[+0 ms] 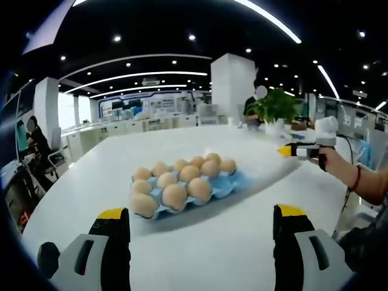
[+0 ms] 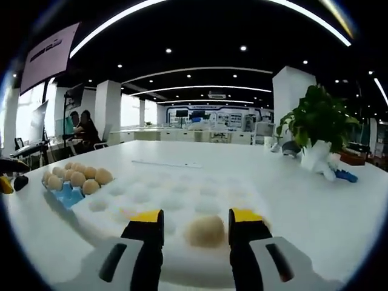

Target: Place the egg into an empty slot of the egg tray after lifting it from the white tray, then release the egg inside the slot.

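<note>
Eggs (image 1: pixel 176 182) sit in rows in a blue egg tray (image 1: pixel 233 185) on a big white table (image 1: pixel 242 242) in the left gripper view. The left gripper (image 1: pixel 202 221) hangs low over the table near the tray, with its jaws wide apart and nothing between them. The right gripper (image 1: pixel 291 150) shows far off at the right, held in a person's hand (image 1: pixel 330 159).

In the right gripper view, one egg (image 2: pixel 205 231) lies in a dip of the white tray (image 2: pixel 182 194). The right gripper (image 2: pixel 195 219) has a yellow-tipped jaw on each side of this egg (I cannot tell if they touch it). A green plant (image 2: pixel 318 121) in a white pot stands on the table.
</note>
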The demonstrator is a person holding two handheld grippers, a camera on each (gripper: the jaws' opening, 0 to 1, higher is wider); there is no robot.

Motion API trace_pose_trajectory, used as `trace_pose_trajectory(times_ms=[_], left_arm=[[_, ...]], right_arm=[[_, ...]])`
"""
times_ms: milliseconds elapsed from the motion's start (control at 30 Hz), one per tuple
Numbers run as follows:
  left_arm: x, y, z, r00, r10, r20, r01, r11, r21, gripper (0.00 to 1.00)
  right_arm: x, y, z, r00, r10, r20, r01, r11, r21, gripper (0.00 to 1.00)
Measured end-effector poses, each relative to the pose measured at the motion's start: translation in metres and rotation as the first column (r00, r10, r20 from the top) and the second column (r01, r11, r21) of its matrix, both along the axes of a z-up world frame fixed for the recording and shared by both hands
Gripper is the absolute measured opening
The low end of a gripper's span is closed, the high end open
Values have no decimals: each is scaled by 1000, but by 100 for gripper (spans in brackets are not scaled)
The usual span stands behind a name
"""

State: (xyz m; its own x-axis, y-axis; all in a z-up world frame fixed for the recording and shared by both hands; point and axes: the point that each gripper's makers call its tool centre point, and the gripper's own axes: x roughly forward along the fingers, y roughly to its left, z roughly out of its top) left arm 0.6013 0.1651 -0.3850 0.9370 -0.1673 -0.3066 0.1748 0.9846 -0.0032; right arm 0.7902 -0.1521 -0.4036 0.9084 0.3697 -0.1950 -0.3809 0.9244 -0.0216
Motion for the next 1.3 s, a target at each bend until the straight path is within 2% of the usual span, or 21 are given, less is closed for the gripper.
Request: trace_pose_trajectory(times_ms=[100, 367, 400, 533, 767, 1000, 1133, 1233, 1300], left_arm=[[0, -1, 1, 1000, -2, 4, 2, 1000, -1, 100], [2, -1, 2, 1000, -9, 6, 9, 1000, 2, 100], [2, 0, 2, 1000, -7, 9, 7, 1000, 0, 100], [2, 1, 2, 1000, -4, 8, 4, 1000, 1, 100], [0, 3, 0, 1000, 3, 2, -3, 1000, -2, 100], [-1, 2, 0, 1000, 2, 0, -2, 1000, 3, 100], [-2, 5, 0, 1000, 9, -3, -9, 1000, 6, 100], [-3, 6, 0, 1000, 14, 0, -14, 1000, 5, 100], [-3, 7, 0, 1000, 19, -3, -19, 1000, 6, 100]], right_arm=[[2, -3, -4, 1000, -21, -9, 21, 1000, 1, 38], [3, -6, -14, 998, -49, -43, 51, 996, 66, 32], [4, -8, -12, 998, -60, -28, 62, 996, 63, 31], [7, -8, -11, 997, -69, -34, 72, 994, 81, 28], [8, -6, -13, 998, -61, -8, 62, 998, 33, 27], [8, -7, -11, 999, -43, 5, 43, 998, 44, 27], [7, -8, -10, 1000, -28, -7, 28, 998, 47, 26], [7, -7, -6, 1000, -18, 10, 18, 999, 29, 26], [6, -7, 3, 999, -17, 48, 16, 1000, 18, 26]])
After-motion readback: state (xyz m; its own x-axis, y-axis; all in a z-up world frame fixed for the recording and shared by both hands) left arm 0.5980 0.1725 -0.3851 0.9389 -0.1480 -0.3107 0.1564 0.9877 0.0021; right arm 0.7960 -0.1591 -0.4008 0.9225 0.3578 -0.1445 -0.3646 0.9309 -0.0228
